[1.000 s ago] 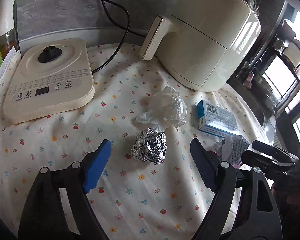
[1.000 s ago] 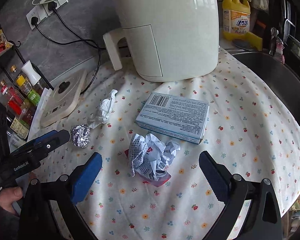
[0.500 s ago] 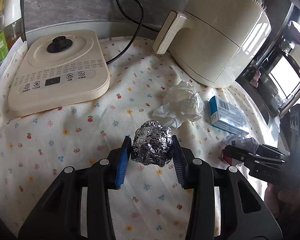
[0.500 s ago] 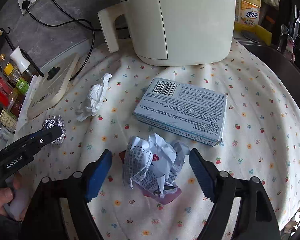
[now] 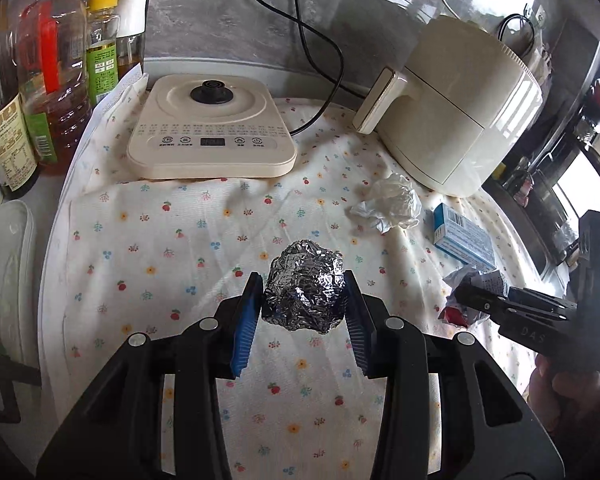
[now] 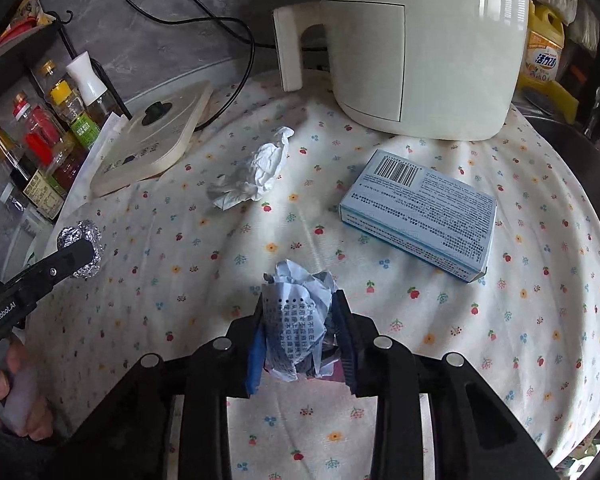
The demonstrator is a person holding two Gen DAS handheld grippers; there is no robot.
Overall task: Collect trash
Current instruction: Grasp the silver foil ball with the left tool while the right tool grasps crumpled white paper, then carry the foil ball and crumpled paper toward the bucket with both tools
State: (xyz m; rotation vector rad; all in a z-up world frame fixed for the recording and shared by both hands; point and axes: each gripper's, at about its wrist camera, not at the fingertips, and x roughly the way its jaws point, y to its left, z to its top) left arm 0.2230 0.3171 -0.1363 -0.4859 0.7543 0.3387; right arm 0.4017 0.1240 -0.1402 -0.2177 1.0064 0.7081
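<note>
The left gripper point(image 5: 303, 307) has its blue-padded fingers point(image 5: 245, 322) pinching the crumpled foil ball point(image 5: 303, 286) from both sides, and the ball hangs above the flowered cloth point(image 5: 188, 248) that covers the worktop, its shadow lying on the cloth beneath it; the right gripper point(image 6: 300, 332) has its fingers point(image 6: 345, 336) closing on the crumpled printed paper point(image 6: 296, 320), which sits squeezed between the pads with a red scrap showing at its lower edge; in the left wrist view the right gripper shows at the right edge with a hand point(image 5: 572, 396) on its grip, and in the right wrist view the left gripper comes in from the left with the foil ball at its tip; a wad of white tissue point(image 6: 256, 172) lies loose on the cloth, far from both grippers and near the middle of the worktop; a blue box point(image 6: 420, 212) with a barcode lies flat to the right of the tissue; a cream air fryer point(image 6: 412, 48) stands at the far side, its handle pointing left; a cream induction base point(image 5: 212, 128) sits at the far left with a black cable point(image 5: 316, 60) running up the grey wall behind it; bottles of oil and sauce point(image 5: 40, 80) stand at the far left edge; a yellow detergent bottle point(image 6: 544, 52) stands at the far right behind the fryer.
</note>
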